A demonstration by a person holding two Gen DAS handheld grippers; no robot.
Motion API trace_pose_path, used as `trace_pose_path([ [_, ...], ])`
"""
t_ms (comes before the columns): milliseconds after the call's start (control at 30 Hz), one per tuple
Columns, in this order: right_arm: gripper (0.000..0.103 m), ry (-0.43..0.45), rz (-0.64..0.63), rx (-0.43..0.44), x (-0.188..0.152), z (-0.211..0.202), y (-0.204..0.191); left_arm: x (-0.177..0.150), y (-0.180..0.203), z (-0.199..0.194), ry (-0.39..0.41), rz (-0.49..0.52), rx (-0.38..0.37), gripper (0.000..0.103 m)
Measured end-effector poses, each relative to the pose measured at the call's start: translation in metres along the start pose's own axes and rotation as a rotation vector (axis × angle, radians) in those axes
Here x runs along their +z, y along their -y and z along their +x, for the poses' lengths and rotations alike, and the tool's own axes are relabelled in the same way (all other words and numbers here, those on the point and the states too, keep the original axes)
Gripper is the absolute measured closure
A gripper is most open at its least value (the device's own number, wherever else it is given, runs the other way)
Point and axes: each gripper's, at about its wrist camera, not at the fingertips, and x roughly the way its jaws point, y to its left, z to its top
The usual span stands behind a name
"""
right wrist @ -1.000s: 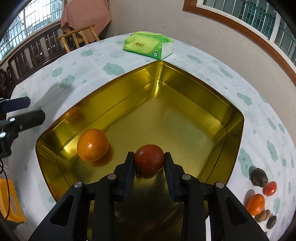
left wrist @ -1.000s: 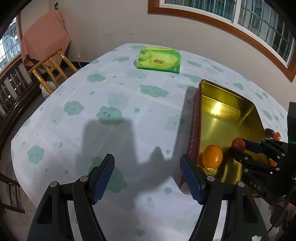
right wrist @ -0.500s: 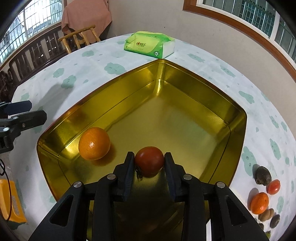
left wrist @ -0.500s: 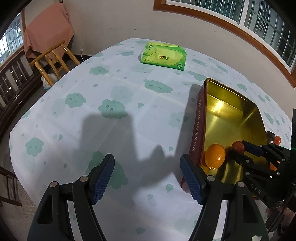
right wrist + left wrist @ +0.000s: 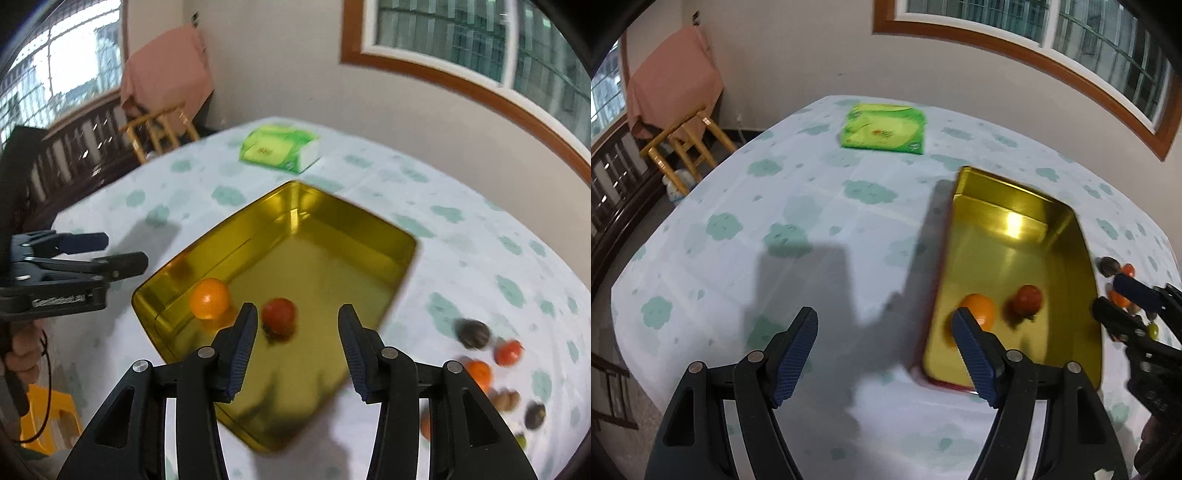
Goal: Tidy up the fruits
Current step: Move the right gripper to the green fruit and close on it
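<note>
**Gold tin with two fruits; both of your grippers spread and empty**

Left wrist view. Your left gripper hangs above the tablecloth with its fingers wide apart and nothing between them. To its right stands the gold tin, its long side running from near to far. In the near end of the tin lie two fruits: an orange near the left wall, partly hidden behind your right-hand blue pad, and a red tomato just to its right, the two close but apart. The far end of the tin holds only a bright reflection. At the right edge your right gripper reaches in outside the tin's right wall, in front of the loose fruits on the cloth; this view does not settle how its fingers stand. A green tissue pack lies at the far side of the table, and a wooden chair with a pink cloth stands beyond the far-left corner.

Right wrist view. Your right gripper sits over the near part of the tin, fingers apart and gripping nothing. The tomato rests on the tin floor beyond the gap, nearer the left finger; the orange lies to its left beside the tin wall. On the cloth to the right lie a dark fruit, a small red fruit, an orange fruit, and several small blurred ones nearer. Your left gripper shows at the left edge, fingers parted.
</note>
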Motion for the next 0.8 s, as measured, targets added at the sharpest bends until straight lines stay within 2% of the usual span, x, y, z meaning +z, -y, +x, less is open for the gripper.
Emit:
trace_pose_path([
  [167, 0.053, 0.027, 0.099, -0.109, -0.033, -0.041, 0.051, -0.001, 0.035, -0.006, 0.011, 0.076, -0.041, 0.03],
  [433, 0.053, -0.027, 0.261, -0.255, -0.1, -0.078, 0.136, -0.008, 0.095, -0.011, 0.007, 0.2, -0.098, 0.029],
  [633, 0.053, -0.043, 0.335, -0.281, -0.132, -0.076, 0.168, -0.018, 0.142, -0.015, 0.005, 0.299, -0.128, 0.028],
  [800, 0.053, -0.037, 0.374, -0.268, -0.142, -0.063, 0.185, -0.028, 0.18, -0.014, -0.007, 0.368, -0.165, 0.027],
])
